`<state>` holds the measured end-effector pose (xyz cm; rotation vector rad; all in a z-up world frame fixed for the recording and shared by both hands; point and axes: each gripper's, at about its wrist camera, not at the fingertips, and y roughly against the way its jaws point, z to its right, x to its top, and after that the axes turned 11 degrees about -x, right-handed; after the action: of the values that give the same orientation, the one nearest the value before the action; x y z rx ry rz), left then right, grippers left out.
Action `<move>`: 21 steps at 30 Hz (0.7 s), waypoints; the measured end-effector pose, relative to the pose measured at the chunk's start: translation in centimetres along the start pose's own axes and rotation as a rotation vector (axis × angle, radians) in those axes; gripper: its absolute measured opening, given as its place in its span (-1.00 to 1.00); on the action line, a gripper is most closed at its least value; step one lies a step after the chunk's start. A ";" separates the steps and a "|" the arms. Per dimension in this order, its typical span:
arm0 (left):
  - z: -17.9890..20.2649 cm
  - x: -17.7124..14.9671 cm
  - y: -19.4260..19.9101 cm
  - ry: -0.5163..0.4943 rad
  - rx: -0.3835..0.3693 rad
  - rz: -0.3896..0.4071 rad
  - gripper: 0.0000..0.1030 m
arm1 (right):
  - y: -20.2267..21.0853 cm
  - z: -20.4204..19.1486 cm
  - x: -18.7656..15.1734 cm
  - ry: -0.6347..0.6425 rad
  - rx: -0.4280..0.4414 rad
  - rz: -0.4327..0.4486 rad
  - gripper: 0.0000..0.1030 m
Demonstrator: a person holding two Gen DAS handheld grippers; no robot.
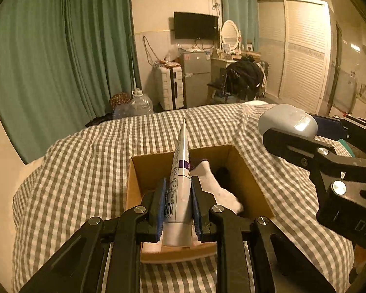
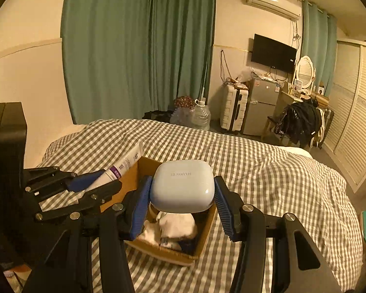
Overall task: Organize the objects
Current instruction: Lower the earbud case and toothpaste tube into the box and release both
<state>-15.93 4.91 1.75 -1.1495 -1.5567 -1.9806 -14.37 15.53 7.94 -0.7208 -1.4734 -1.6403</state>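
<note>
While socks [image 1: 214, 185] already lie in box [image 1: 244, 171]: tube [image 1: 180, 171] clamped in left jaws, earbud case [image 2: 183, 185] in right; both unplaced.

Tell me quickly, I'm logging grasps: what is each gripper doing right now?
Left gripper: closed on the white tube, over the cardboard box.
Right gripper: closed on the earbud case, above the box.

Readable markings

"HUAWEI" is seen upside down on the white case [image 2: 181, 186]; "4560" is printed beneath the tube [image 1: 179, 195] barcode.
</note>
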 end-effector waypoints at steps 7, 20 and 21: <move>-1.4 -0.3 -5.5 0.020 -0.005 -0.071 -0.63 | -6.4 0.5 -0.1 -0.038 0.007 -0.077 -0.02; -2.7 -2.8 -12.5 -0.001 -0.012 -0.177 -0.63 | -16.3 1.2 -3.2 -0.048 -0.013 -0.219 -0.02; -2.8 -2.8 -12.4 0.001 -0.022 -0.175 -0.63 | -16.5 1.3 -3.4 -0.051 -0.007 -0.222 -0.02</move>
<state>-24.10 5.74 -8.36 -1.0521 -1.6905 -2.1125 -26.77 17.46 -3.34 -0.6247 -1.6330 -1.8051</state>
